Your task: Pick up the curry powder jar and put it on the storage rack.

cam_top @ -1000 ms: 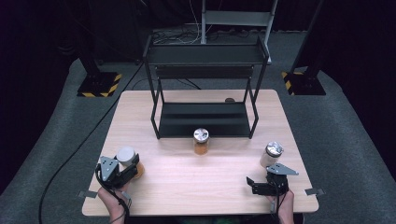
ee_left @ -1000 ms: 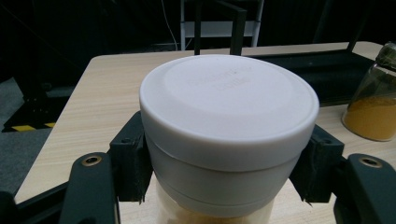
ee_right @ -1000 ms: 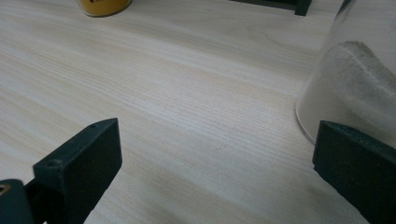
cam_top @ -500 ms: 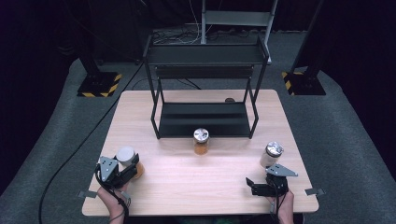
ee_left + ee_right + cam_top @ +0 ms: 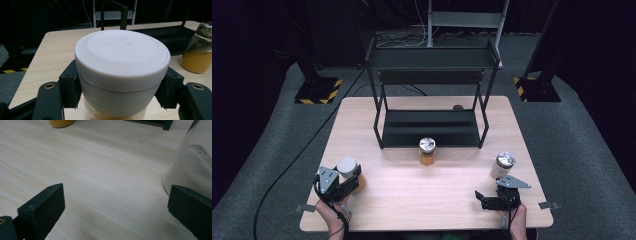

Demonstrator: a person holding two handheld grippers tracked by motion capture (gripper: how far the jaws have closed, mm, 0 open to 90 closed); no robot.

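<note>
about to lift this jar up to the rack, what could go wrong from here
1. The left gripper clamps the white-lidded jar high up, on the lid's skirt, not the body. If the lid is loose, the jar could drop away on the lift.
2. The orange-powder jar stands right in front of the rack's lower shelf; a straight path could knock it over.
3. The right gripper lies open with one of its fingers close to the white-powder jar, so a small shift might nudge it.

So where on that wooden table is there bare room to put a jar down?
The widest bare patch of the light wooden table lies between the left claw, shut on the white-lidded jar, and the open right claw. It is tighter near the black metal rack, with the silver-lidded orange-powder jar in front.
</note>
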